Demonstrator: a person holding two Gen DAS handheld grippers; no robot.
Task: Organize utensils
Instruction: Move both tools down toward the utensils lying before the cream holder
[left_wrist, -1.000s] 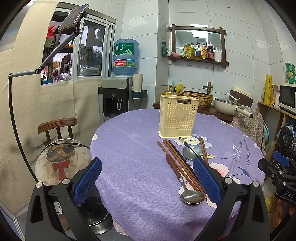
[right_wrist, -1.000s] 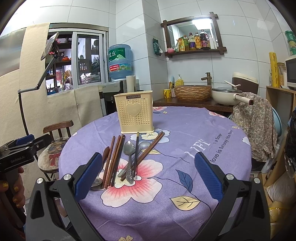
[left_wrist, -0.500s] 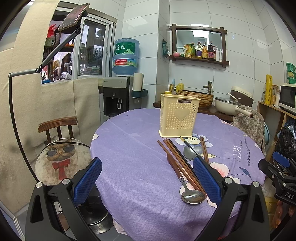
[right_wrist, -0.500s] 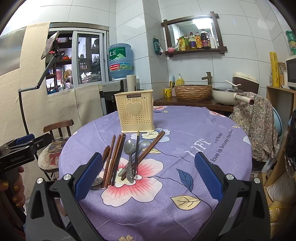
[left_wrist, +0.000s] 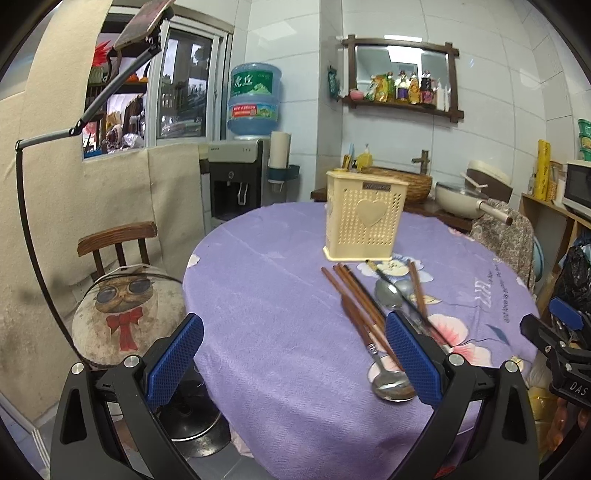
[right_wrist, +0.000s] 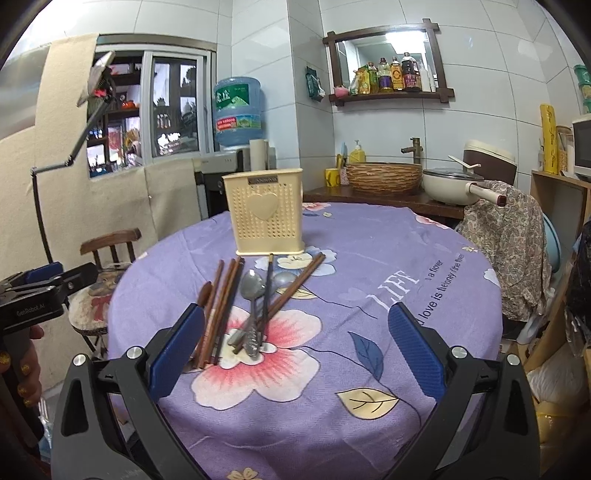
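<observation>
A cream perforated utensil holder (left_wrist: 364, 219) (right_wrist: 266, 214) with a heart on its front stands upright on the round purple table (left_wrist: 266, 306) (right_wrist: 388, 306). In front of it lie brown chopsticks (left_wrist: 356, 295) (right_wrist: 223, 295), a wooden-handled spoon (left_wrist: 388, 380) and metal spoons (right_wrist: 252, 288) in a loose pile. My left gripper (left_wrist: 295, 354) hangs open before the table's near edge, with the pile just behind its right finger. My right gripper (right_wrist: 295, 343) is open too, above the near side of the cloth, the pile at its left finger. Neither holds anything.
A wooden chair with a cat cushion (left_wrist: 125, 310) stands left of the table. A chair draped in floral cloth (right_wrist: 509, 236) is at the right. A counter with a wicker basket (right_wrist: 384, 177) and a pan (right_wrist: 450, 184) runs behind. A water dispenser (left_wrist: 240, 184) stands beyond.
Both views have shifted only slightly; the left gripper has edged a little closer to the table. Both grippers stay open and the utensils have not moved.
</observation>
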